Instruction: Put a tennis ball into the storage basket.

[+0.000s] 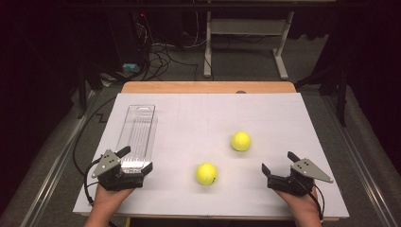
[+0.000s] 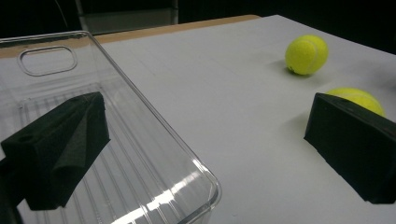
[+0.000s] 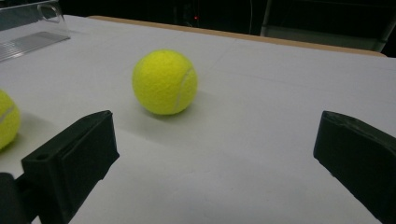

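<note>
Tennis balls: one point(image 1: 206, 173) near worktop point(image 1: 283, 118) front-centre, other point(image 1: 241, 141) just beyond; clear tray point(image 1: 138, 135) at left. Left gripper point(image 1: 137, 161) fingers apart astride tray's near corner; right gripper point(image 1: 279, 163) fingers apart, holding nothing

Dark room; grey floor point(image 1: 56, 161), tangled cables point(image 1: 158, 59), white table frame point(image 1: 246, 33) behind

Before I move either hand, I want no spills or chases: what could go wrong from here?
1. The left claw stands open astride the near wall of the clear tray; closing or lifting there could tip or drag the light tray.
2. Both tennis balls lie loose on the flat white table; a nudge from the open right claw could send one rolling off.
</note>
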`<action>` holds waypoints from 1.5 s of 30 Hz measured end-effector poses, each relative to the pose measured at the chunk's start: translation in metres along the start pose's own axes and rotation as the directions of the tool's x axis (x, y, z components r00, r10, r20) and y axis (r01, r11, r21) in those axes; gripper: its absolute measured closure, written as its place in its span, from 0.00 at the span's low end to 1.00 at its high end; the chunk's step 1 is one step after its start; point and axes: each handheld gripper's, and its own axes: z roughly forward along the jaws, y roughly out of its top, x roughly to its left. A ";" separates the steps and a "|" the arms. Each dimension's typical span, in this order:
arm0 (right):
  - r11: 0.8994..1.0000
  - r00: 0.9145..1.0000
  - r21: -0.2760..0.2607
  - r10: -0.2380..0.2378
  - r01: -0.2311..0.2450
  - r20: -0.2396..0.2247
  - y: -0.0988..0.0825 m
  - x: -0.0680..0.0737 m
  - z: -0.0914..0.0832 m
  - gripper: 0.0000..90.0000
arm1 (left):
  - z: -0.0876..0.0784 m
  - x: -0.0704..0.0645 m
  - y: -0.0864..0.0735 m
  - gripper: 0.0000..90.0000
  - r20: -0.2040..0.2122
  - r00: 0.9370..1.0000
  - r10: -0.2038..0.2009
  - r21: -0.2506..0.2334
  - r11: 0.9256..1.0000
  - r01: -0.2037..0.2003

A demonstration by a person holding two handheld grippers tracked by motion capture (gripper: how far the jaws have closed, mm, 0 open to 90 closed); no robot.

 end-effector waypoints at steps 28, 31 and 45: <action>1.000 1.000 -0.013 -0.006 0.006 -0.001 0.001 -0.003 -0.004 0.00 | 0.009 -0.013 0.007 0.01 0.055 0.998 -0.005 -0.008 1.000 0.005; 1.000 1.000 -0.013 -0.005 0.005 -0.001 0.000 -0.003 -0.004 0.00 | 0.013 -0.019 0.009 0.01 0.073 0.997 0.004 0.003 1.000 -0.004; 1.000 1.000 -0.004 -0.008 0.008 -0.006 0.000 -0.003 -0.004 0.00 | 0.033 -0.048 0.011 0.01 0.152 0.986 0.067 0.112 0.990 -0.084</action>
